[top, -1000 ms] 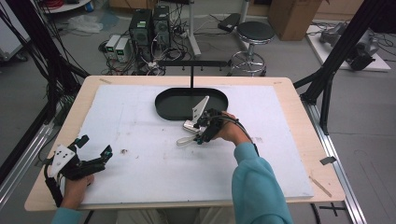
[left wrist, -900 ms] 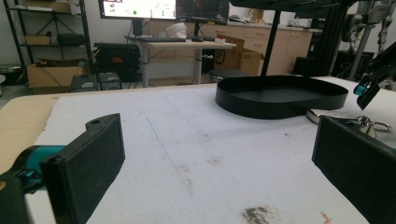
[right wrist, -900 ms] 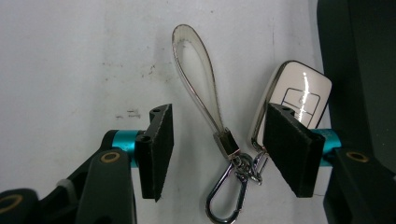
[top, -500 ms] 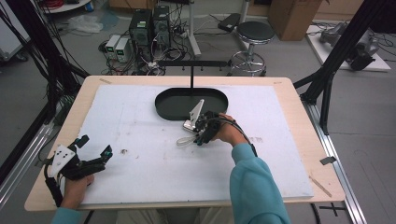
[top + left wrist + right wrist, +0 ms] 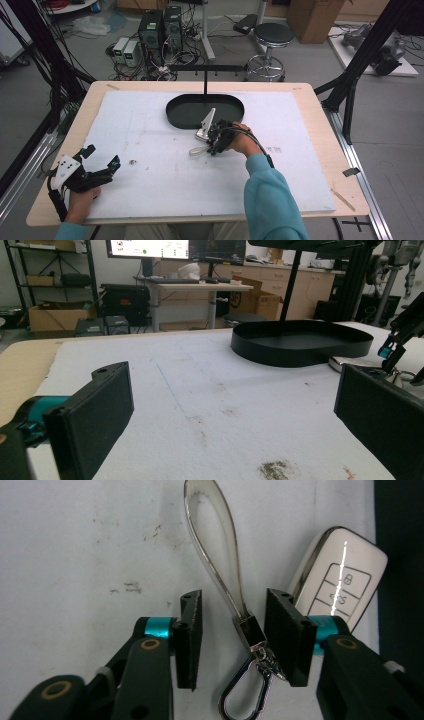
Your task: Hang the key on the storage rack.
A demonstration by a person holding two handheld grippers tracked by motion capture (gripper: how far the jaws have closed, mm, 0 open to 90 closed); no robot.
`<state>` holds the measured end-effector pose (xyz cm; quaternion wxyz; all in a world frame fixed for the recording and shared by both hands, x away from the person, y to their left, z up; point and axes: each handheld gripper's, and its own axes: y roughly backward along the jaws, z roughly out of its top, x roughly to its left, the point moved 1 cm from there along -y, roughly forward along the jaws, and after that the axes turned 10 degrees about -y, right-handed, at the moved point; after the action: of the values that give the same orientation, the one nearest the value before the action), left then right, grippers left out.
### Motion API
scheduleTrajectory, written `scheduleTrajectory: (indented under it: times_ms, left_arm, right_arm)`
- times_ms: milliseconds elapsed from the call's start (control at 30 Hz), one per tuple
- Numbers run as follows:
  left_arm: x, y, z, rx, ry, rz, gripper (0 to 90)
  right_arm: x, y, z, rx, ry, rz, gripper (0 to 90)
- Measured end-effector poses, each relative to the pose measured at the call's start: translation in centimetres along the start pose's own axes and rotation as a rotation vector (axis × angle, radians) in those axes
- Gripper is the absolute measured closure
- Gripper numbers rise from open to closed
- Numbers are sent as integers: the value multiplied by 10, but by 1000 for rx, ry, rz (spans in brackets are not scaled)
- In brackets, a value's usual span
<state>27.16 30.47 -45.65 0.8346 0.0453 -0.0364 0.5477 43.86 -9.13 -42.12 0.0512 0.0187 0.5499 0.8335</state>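
Right hand-held gripper (image 5: pixel 232 637) half-open and just been closing around the strap (image 5: pixel 217 555), unpinched, key fob (image 5: pixel 340 587) at its 2 o'clock by the tray (image 5: pixel 175 112); centre on the clasp before squeezing.

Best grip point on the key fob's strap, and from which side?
Grip the strap at its narrow lower end, just above the metal clasp, coming straight down from above. The strap lies flat on the white mat and its loop widens farther out, so the neck fits between the pads best. The right hand-held gripper already straddles it, jaws just closing, pads apparently not yet pressing.
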Motion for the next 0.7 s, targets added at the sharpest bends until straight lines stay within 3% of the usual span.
scheduleTrajectory:
  times_ms: [233, 400, 533, 700]
  left_arm:
    - [0, 0, 0, 1, 4, 1, 29]
    - [0, 0, 0, 2, 6, 1, 29]
    - [0, 0, 0, 2, 1, 0, 29]
    - [0, 0, 0, 1, 3, 1, 29]
  right_arm:
    - [1, -1, 2, 35, 38, -27, 709]
    - [1, -3, 2, 56, 42, -35, 724]
    - [3, -2, 3, 74, 62, -41, 810]
    - [4, -1, 4, 59, 43, -30, 820]
